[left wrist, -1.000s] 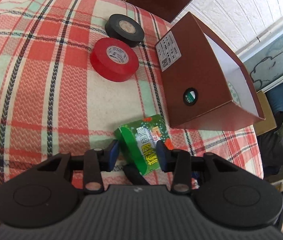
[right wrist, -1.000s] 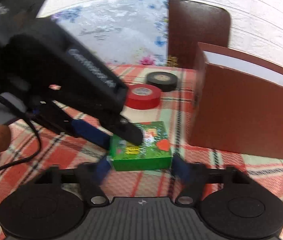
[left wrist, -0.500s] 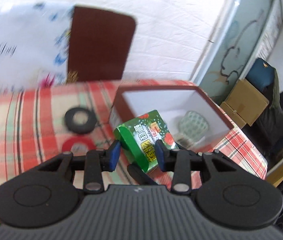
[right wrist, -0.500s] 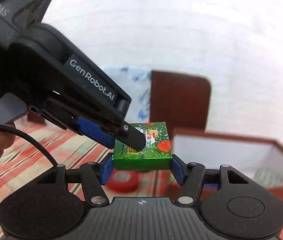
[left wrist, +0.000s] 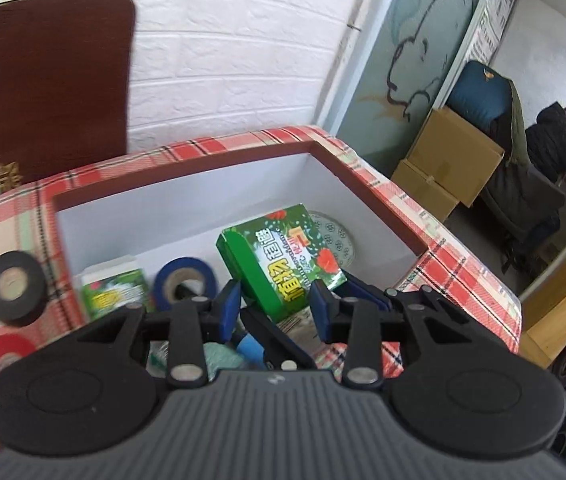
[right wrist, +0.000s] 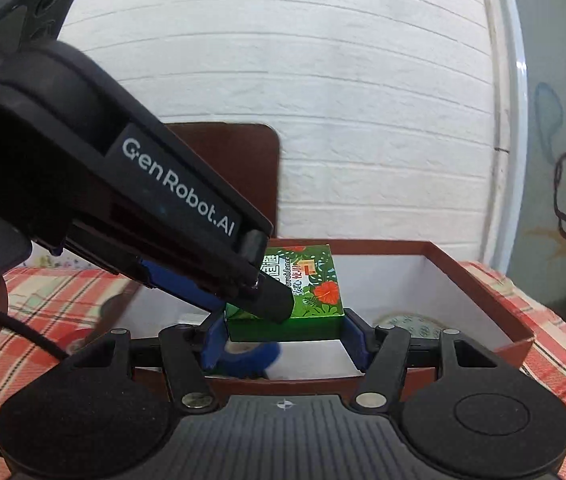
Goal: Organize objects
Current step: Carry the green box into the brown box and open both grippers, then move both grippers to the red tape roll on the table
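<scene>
A: Green box, where is it?
B: Above the open brown storage box. Left gripper and right gripper each pinch its sides.
A: Handling?
B: Probably light, crushable cardboard; hold the flat side faces gently.

Light: bright, even daylight; white wall near overexposed.
Blur: black tape roll smeared at left edge.
Distortion: strong fisheye bowing at borders.
</scene>
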Available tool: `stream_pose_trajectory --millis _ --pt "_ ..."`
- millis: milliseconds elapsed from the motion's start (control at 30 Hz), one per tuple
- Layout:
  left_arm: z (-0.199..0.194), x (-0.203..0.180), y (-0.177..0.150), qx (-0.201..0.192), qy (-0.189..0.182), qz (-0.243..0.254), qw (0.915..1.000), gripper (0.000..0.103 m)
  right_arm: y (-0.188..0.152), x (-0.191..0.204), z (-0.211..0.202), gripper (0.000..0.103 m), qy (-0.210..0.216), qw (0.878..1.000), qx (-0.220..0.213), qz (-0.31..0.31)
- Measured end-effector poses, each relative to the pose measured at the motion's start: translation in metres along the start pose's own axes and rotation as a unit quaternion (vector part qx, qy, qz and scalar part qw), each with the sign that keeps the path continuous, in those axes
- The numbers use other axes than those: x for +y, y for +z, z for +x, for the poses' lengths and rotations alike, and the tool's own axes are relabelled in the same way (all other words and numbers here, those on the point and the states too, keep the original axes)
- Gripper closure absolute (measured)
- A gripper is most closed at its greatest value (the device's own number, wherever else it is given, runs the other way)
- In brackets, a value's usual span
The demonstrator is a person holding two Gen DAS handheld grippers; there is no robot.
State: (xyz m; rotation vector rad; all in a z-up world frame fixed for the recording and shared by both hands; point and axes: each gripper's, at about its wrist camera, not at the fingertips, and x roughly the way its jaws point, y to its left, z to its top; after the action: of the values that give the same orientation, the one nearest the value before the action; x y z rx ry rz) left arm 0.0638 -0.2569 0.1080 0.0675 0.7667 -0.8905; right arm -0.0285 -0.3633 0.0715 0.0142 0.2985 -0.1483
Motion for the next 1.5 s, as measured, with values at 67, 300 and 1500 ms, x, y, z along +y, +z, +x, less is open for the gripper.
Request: stream_pose_trajectory --millis 67,300,1500 --pt "0.01 -0.002 0.003 0.007 0.002 0.002 1.0 0.063 -0.001 -0.009 0.008 0.044 -0.006 1.0 0.007 0.008" --pt "0.008 -0.004 0.001 0.004 0.024 0.007 0.9997 0.063 -0.004 -0.009 0.006 0.043 -0.013 1.0 -0.012 0.014" --pt "-0.122 0.221 -0.169 -0.084 0.128 -0.292 0.944 0.071 -0.037 0.179 0.075 0.031 0.12 0.975 0.134 -0.129"
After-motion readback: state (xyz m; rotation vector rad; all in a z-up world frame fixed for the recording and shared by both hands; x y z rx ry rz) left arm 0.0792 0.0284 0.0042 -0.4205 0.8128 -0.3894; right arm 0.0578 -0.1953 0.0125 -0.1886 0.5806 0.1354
